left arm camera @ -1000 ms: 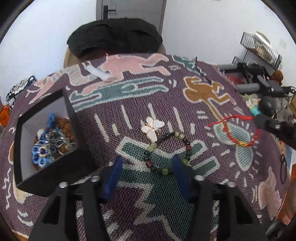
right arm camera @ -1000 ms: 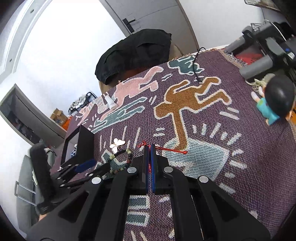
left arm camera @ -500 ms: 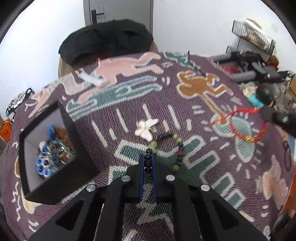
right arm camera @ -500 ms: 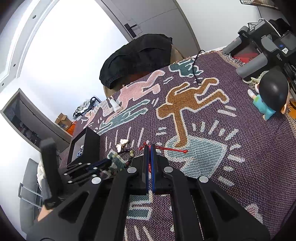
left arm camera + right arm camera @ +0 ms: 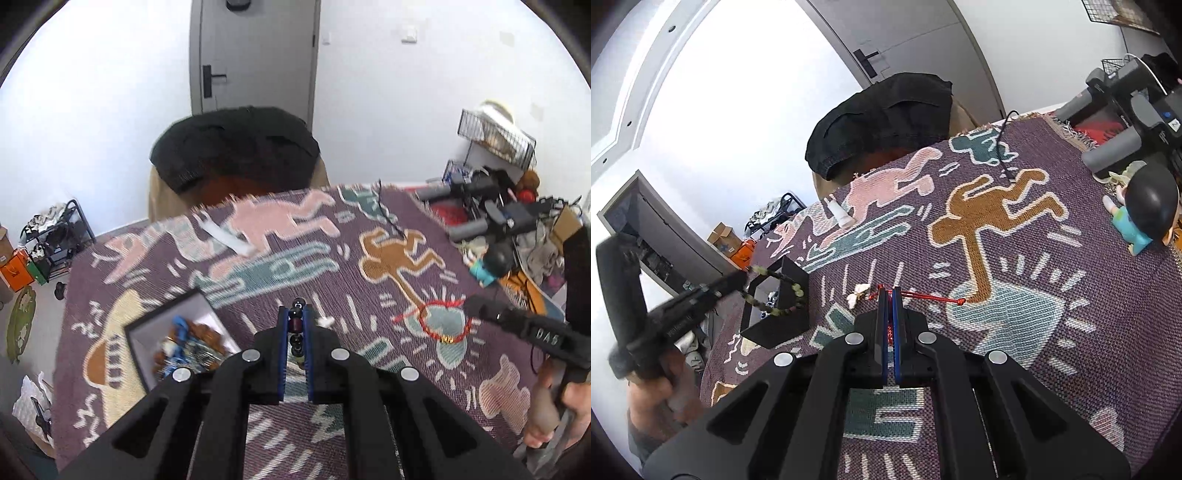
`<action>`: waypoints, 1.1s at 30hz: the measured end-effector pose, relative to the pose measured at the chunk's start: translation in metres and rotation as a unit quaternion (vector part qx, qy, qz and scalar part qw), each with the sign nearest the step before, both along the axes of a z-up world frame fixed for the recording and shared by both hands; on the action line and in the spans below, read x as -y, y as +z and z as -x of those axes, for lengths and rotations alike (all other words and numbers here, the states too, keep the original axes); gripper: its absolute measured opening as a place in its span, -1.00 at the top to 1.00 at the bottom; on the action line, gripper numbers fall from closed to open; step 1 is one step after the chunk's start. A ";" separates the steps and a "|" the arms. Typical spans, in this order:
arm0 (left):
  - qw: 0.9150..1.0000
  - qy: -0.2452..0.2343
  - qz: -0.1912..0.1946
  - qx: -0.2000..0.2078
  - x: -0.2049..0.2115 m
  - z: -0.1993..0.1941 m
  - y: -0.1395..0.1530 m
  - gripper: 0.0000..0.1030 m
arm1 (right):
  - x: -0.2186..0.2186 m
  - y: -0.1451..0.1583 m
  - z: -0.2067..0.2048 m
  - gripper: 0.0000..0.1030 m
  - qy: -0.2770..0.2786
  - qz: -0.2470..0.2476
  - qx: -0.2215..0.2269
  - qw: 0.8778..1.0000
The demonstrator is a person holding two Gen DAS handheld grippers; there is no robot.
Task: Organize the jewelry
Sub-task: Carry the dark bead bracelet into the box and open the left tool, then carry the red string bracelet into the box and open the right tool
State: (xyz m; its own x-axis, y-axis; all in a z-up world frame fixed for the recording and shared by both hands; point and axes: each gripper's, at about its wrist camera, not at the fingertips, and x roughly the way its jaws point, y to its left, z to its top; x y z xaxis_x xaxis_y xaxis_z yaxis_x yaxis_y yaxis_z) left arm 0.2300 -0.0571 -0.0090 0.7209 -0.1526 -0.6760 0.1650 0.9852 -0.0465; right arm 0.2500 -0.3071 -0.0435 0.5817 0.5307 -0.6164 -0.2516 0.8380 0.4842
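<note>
My left gripper [image 5: 296, 314] is shut on the beaded bracelet [image 5: 296, 325] and holds it in the air; in the right wrist view the bracelet [image 5: 783, 295] hangs over the black jewelry box [image 5: 790, 317]. The box [image 5: 147, 332] holds several pieces of jewelry. My right gripper [image 5: 889, 295] is shut on the red string bracelet [image 5: 927, 296], which lies on the patterned cloth [image 5: 1015, 258] and also shows in the left wrist view [image 5: 439, 325]. A white butterfly piece [image 5: 857, 292] lies beside it.
A black garment [image 5: 236, 147] drapes a chair at the table's far edge. A white tube [image 5: 842, 218] lies on the cloth. A figurine [image 5: 1141, 214] and black gear [image 5: 495, 214] stand at the right edge.
My left gripper closed on the beaded bracelet, lifted it off the cloth and carried it left over the box. My right gripper stayed shut on the red string bracelet.
</note>
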 end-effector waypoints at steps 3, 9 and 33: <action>1.000 0.012 0.003 0.011 -0.015 0.002 0.014 0.89 | -0.005 0.004 0.001 0.93 0.004 -0.001 0.003 1.000; 0.999 0.037 0.012 0.020 -0.047 0.003 0.026 0.89 | -0.019 0.013 0.003 0.93 0.015 0.004 0.012 1.000; 0.993 0.108 0.036 0.013 -0.130 0.027 -0.001 -0.36 | -0.134 0.030 0.003 0.93 0.106 0.019 0.023 0.994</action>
State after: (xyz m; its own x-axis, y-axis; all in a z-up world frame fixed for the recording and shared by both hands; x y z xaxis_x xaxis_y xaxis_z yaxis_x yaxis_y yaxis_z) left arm 0.2034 0.0731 -0.0097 0.7590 -0.0395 -0.6499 -0.0485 0.9920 -0.1169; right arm 0.2468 -0.1731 -0.0131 0.4881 0.6213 -0.6130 -0.4457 0.7813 0.4370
